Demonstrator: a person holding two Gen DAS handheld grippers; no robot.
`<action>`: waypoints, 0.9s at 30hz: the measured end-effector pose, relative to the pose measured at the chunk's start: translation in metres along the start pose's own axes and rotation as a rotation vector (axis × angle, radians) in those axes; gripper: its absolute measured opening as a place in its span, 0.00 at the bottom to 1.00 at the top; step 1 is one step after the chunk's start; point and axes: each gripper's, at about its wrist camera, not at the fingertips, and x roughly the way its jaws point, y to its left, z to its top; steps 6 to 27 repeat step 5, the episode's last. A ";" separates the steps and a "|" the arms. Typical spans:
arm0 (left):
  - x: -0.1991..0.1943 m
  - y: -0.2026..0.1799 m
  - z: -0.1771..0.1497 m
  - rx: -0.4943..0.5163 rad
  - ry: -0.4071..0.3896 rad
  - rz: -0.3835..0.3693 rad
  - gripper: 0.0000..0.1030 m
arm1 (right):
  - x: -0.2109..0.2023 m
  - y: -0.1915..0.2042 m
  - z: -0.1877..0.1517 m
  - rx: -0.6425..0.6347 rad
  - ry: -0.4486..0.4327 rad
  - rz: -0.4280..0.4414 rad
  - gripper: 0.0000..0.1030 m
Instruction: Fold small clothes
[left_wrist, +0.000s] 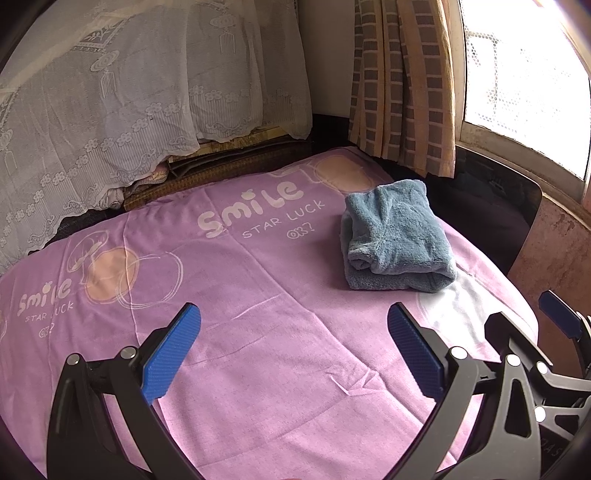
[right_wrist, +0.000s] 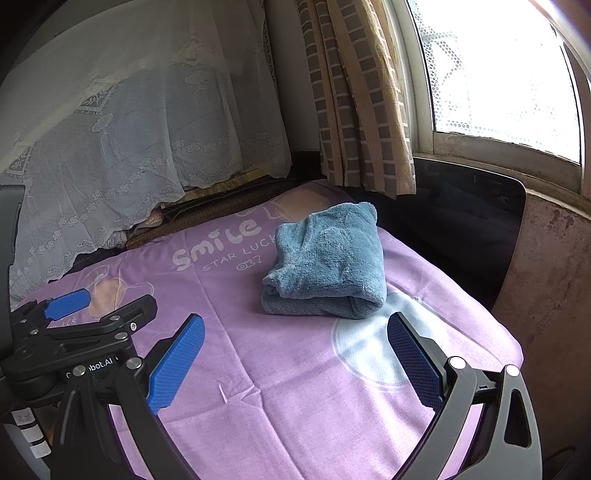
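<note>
The blue fleece garment (left_wrist: 397, 236) lies folded into a compact bundle on the purple sheet (left_wrist: 258, 295), toward the far right part of the surface, near the checked curtain (left_wrist: 402, 81). The left claw (left_wrist: 293, 354) hangs above the sheet with its blue pads spread wide apart, holding nothing. The right claw (right_wrist: 295, 365) is likewise spread apart and empty, just short of the bundle. Nothing lies between either claw and the garment. A white lace cover (left_wrist: 129, 103) drapes over stacked items at the rear left; what those items are cannot be told. A bright window (right_wrist: 498, 74) sits at the right.
</note>
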 end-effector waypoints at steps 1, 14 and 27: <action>0.002 0.001 0.000 -0.007 0.008 -0.002 0.96 | 0.000 0.001 0.000 -0.002 0.000 0.000 0.97; 0.005 0.000 -0.001 -0.008 0.014 0.006 0.96 | 0.001 0.002 0.000 -0.009 0.000 0.003 0.97; 0.005 0.000 -0.001 -0.008 0.014 0.006 0.96 | 0.001 0.002 0.000 -0.009 0.000 0.003 0.97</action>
